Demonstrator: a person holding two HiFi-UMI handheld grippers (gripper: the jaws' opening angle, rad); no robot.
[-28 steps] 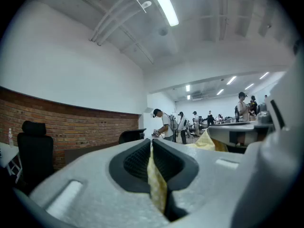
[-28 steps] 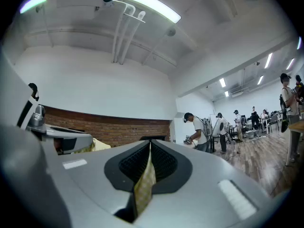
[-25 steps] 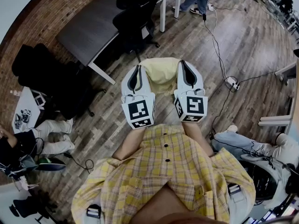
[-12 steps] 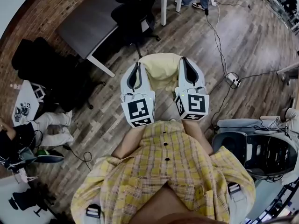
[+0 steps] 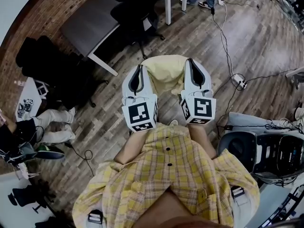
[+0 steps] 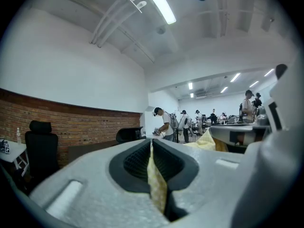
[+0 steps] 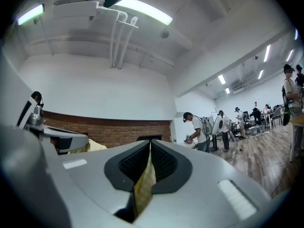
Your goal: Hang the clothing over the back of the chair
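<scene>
While my left claw and right claw are each clamped on an edge of the yellow clothing, stretched between them above the floor, I judge I should carry it level to the black chair and lift it clear of its back before draping

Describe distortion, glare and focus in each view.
Head view: strong fisheye, floorboards curve, light even. Left gripper view: round black vignette, ceiling light blown out, near clothing slightly soft. Right gripper view: same vignette, ceiling strip glares.
</scene>
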